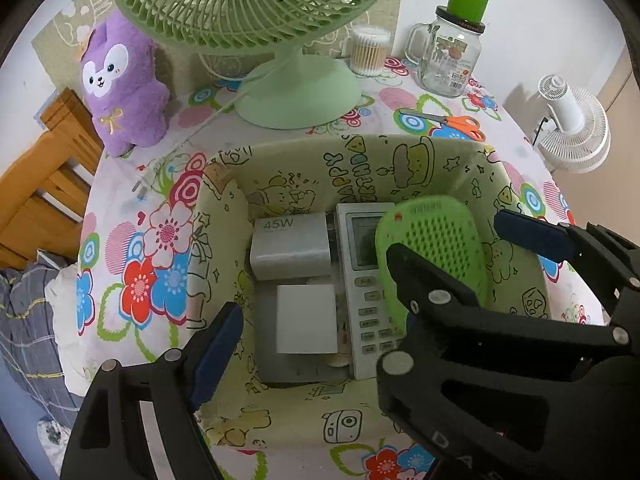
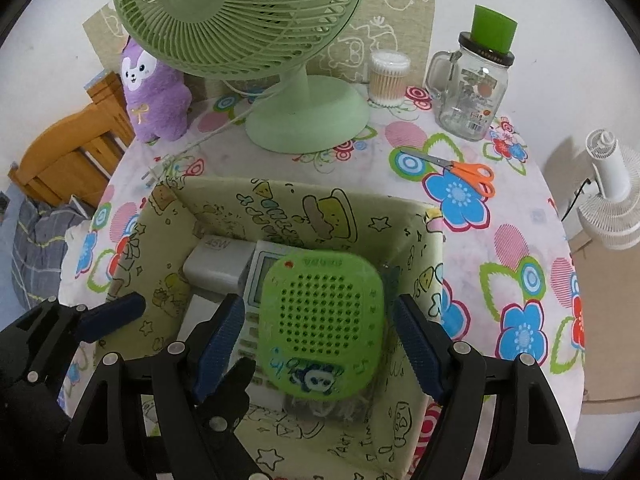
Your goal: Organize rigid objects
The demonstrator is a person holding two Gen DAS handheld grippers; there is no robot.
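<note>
My right gripper [image 2: 320,340] is spread wide above the fabric bin [image 2: 304,200]; its blue pads [image 2: 416,348] flank the green perforated device [image 2: 320,324] on both sides. I cannot tell whether the pads touch it.

The green device sits inside the bin, tilted, lying over the white remote control [image 1: 366,280] and toward the bin's right wall.

My left gripper [image 1: 376,292] is also wide open and holds nothing. Left finger at the bin's near-left wall, right finger beyond the bin's right rim.

Other bin contents: white 45W charger [image 1: 290,246] at the far left, a plain white block [image 1: 307,318] just in front of it, both left of the remote.

On the floral surface [image 2: 520,248] behind the bin: green fan [image 2: 256,40], purple plush [image 2: 154,92], cotton swab tub [image 2: 388,76], glass mug jar with green cap [image 2: 474,88], orange-handled scissors [image 2: 460,170].
</note>
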